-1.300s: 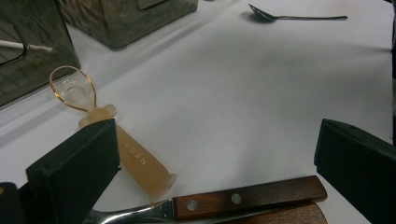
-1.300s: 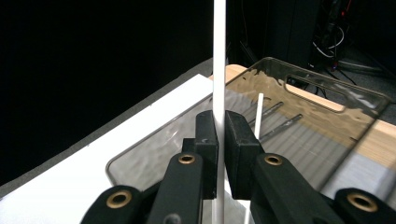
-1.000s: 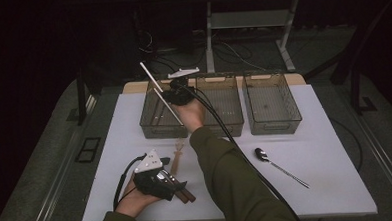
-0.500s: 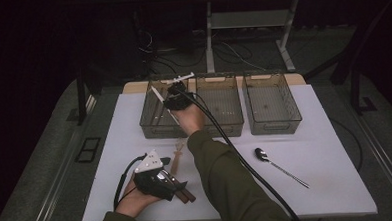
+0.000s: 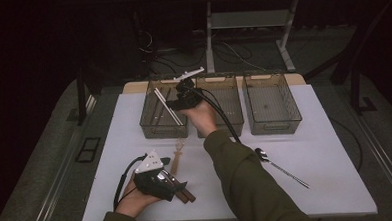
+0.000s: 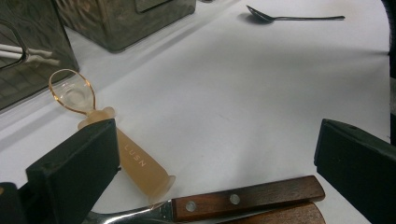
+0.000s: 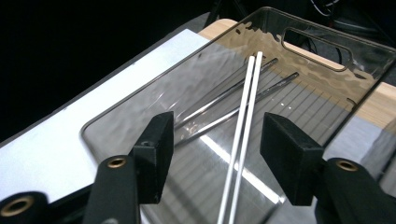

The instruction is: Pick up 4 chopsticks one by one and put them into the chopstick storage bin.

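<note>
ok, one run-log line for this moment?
stage: white chopsticks released in left bin | right gripper: fingers just opening, nothing gripped | left gripper: open over wooden-handled utensils

Room dim, lit mainly from above onto the bench (image 5: 331,149), whose top is white with a strip of pale wood at the far edge (image 5: 133,86). Grey carpeted floor (image 5: 41,167) surrounds it; a dark floor plate (image 5: 87,149) sits at left. Behind, a light metal frame with two legs (image 5: 245,26), and cables (image 5: 231,54) loose on the floor. Back wall too dark to read, possibly black curtain.
</note>
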`<state>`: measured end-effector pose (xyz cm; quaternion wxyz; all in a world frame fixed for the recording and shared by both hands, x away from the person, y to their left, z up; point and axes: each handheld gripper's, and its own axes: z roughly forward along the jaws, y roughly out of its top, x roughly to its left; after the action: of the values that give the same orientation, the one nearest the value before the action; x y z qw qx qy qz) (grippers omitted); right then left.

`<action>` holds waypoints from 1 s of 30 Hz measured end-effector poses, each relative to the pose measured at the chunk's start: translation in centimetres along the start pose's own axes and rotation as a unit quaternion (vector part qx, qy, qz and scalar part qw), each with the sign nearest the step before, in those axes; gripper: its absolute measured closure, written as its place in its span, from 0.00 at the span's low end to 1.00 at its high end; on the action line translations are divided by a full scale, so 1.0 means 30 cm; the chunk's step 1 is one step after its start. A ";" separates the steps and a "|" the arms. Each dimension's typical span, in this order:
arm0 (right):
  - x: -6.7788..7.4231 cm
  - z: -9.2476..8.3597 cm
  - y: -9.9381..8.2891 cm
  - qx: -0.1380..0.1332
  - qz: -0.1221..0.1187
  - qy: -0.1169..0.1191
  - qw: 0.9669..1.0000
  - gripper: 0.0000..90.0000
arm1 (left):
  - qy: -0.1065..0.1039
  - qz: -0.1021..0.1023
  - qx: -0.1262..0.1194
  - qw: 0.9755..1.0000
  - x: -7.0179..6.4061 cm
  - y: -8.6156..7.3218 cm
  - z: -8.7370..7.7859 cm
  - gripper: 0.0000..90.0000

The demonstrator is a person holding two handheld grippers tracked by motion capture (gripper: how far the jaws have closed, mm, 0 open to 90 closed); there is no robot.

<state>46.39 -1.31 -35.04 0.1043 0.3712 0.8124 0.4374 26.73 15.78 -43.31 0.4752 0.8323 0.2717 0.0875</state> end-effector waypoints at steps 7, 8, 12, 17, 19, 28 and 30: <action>-0.023 -0.118 -0.049 -0.008 -0.021 0.030 0.999 0.41 | 0.000 0.000 0.000 1.000 0.000 -0.001 -0.001 0.00; -0.028 -0.133 -0.059 -0.007 -0.023 0.033 0.999 0.39 | 0.001 0.000 0.001 1.000 0.001 -0.001 -0.001 0.00; -0.047 -0.185 -0.103 -0.001 -0.033 0.043 0.999 0.35 | 0.003 0.001 0.003 1.000 0.001 -0.003 -0.001 0.00; -0.076 -0.257 -0.162 -0.004 -0.041 0.049 0.998 0.32 | 0.004 -0.001 0.005 1.000 0.000 -0.004 0.002 0.00; -0.089 -0.283 -0.185 -0.003 -0.041 0.048 0.998 0.30 | 0.005 -0.001 0.006 1.000 0.000 -0.004 0.002 0.00; -0.132 -0.391 -0.285 -0.011 -0.043 0.062 0.997 0.26 | 0.010 -0.006 0.006 1.000 0.007 -0.007 0.001 0.00; -0.144 -0.419 -0.308 -0.017 -0.043 0.066 0.997 0.25 | 0.010 -0.006 0.005 1.000 0.007 -0.007 0.000 0.00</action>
<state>38.47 -15.42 -35.50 0.0749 0.3046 0.8251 0.4700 26.83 15.98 -43.51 0.4687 0.8321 0.2821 0.0917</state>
